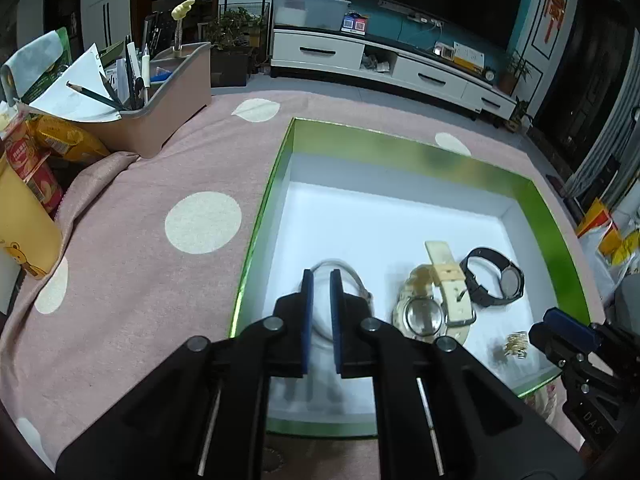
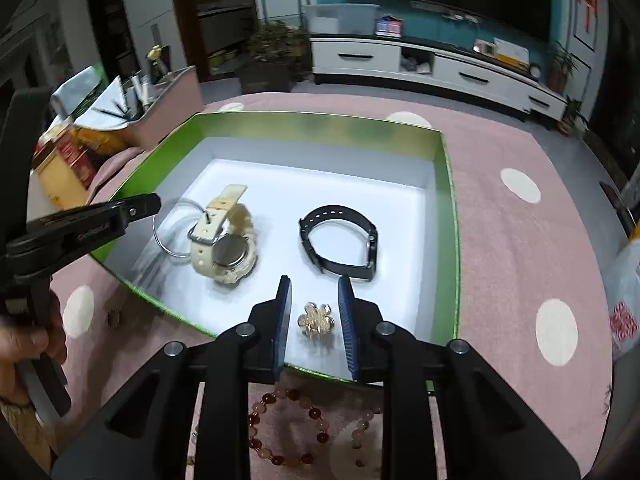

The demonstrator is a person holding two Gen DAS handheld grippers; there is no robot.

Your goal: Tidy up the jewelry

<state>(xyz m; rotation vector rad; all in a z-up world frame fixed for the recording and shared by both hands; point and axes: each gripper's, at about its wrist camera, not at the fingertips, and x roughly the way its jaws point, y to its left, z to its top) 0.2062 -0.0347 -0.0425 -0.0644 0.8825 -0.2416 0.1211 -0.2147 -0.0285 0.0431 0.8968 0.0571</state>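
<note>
While resting on pink dotted cloth (image 2: 520, 240): green box (image 1: 552, 220), white inside, holding cream watch (image 2: 224, 248), black watch (image 2: 340, 240), silver bangle (image 2: 168, 236), gold flower brooch (image 2: 316, 320). Left gripper (image 1: 321, 276) narrowly open over bangle, gripping nothing. Right gripper (image 2: 314, 292) wide open astride brooch, no contact.

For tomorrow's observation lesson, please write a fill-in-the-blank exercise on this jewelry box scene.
1. The black strap watch lies inside the shallow ____-walled box.
2. The gold flower-shaped brooch sits between the open fingers of the ____ gripper.
3. The beaded bracelet lies on the ____ dotted tablecloth, outside the box.

Missing words: green; right; pink
</note>
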